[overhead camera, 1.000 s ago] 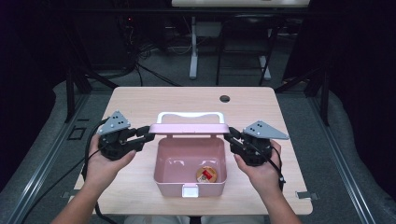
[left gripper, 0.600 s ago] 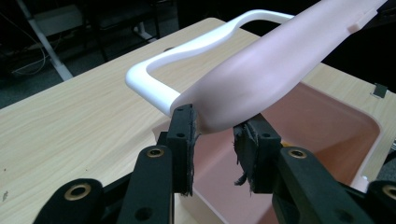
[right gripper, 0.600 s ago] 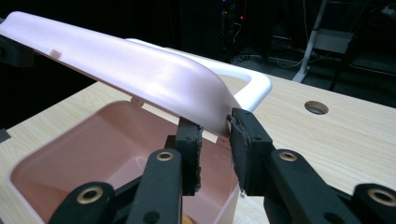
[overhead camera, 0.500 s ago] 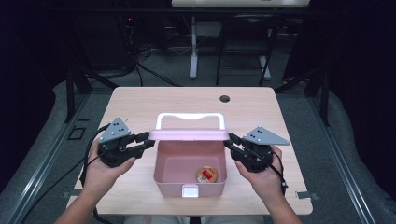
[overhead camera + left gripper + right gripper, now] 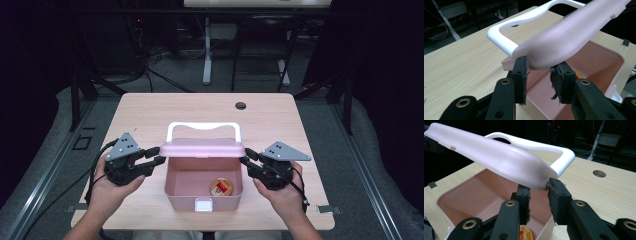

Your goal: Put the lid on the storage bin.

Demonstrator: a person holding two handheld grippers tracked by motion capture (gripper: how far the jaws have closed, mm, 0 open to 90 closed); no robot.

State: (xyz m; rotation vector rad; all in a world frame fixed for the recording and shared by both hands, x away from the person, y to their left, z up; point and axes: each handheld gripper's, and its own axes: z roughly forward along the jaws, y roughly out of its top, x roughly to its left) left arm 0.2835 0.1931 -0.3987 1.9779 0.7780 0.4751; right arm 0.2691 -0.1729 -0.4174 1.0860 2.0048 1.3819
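The table (image 5: 150, 120) is evenly lit from above, the room behind is very dark, and all pictures look slightly soft.

The high view is looking down on the table (image 5: 150, 115) from above; both gripper views are peering close at the box lid (image 5: 564, 37) from opposite ends.

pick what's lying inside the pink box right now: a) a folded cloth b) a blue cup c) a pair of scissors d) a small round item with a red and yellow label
d, the high view shows a small round item with a red and yellow label on the floor of the pink box, beneath the half-raised lid.
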